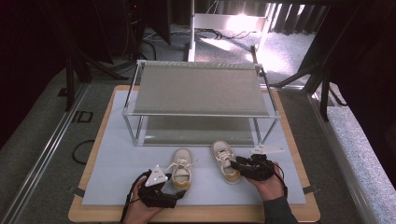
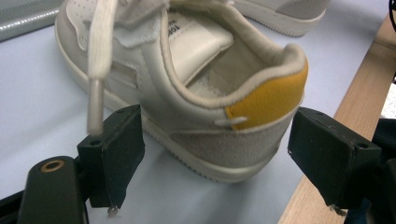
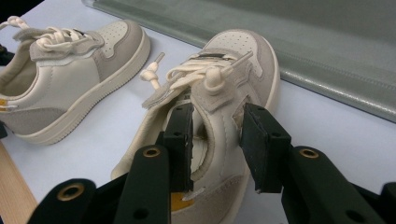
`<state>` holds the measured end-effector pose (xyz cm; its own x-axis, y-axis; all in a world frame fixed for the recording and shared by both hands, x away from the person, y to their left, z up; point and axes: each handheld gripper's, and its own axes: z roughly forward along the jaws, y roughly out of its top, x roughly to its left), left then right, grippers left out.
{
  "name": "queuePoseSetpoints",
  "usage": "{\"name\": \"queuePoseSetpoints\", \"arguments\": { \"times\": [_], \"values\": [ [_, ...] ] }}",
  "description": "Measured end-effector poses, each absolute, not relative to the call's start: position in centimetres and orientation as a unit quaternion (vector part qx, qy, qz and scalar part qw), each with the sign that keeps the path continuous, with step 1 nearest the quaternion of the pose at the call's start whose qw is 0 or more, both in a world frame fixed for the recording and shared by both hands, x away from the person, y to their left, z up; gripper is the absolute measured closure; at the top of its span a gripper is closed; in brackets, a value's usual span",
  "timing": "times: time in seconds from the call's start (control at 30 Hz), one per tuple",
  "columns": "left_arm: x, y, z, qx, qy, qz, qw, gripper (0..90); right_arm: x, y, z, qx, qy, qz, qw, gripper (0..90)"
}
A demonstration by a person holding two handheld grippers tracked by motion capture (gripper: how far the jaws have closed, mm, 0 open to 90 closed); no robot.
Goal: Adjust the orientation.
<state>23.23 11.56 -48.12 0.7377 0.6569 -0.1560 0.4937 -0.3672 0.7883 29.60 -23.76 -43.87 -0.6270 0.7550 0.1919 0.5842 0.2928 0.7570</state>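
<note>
- Both grippers work at the near edge of the table: the right gripper [image 3: 215, 144] has its jaws closed around the side wall of the right shoe [image 3: 224, 93], one jaw inside the collar and one outside, while the left gripper [image 2: 210, 158] stands wide open with the heel of the left shoe [image 2: 205, 93] between its jaws, neither jaw touching it.
- Beyond both grippers stands the two-tier rack [image 1: 201, 88], its shelves bare; its lower shelf lies just past the toes of the shoes.
- Under the grippers lies the pale mat [image 1: 116, 172], and both shoes rest upright on it, side by side, toes pointing away from the grippers toward the rack.
- Handling, as a judgement: these small sneakers look light, with soft padded uppers that will give under the jaws, and a stiffer rubber sole. The heel counter, by the yellow heel patch [image 2: 266, 100], looks like the firmest place for the left gripper to close on.
- Loose laces [image 3: 196, 74] on the right shoe could dangle or snag on the rack's frame.
- Hidden: the left shoe's toe is cut off in the left gripper view, and the right shoe's heel sits behind its gripper's jaws.
</note>
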Motion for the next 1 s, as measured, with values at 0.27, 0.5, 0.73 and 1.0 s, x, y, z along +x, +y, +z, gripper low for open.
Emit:
{"name": "queuePoseSetpoints", "arguments": {
  "times": [0.27, 0.5, 0.73, 1.0],
  "values": [
    [23.5, 11.1, -48.1, 0.826, 0.348, 0.1, 0.432, 17.6, 29.9, -23.6, -44.6, 0.422, 0.798, 0.412, 0.122, 56.5],
    [24.5, 10.9, -48.2, 0.83, 0.339, 0.088, 0.435, 15.3, 29.2, -22.9, -44.2, 0.427, 0.786, 0.432, 0.12, 59.5],
    [25.4, 10.1, -48.2, 0.835, 0.326, 0.081, 0.435, 15.3, 29.3, -22.9, -44.7, 0.439, 0.785, 0.424, 0.103, 62.2],
    [25.8, 9.8, -48.2, 0.84, 0.317, 0.077, 0.434, 15.5, 29.0, -22.1, -45.1, 0.434, 0.785, 0.435, 0.077, 64.4]
  ]
}}
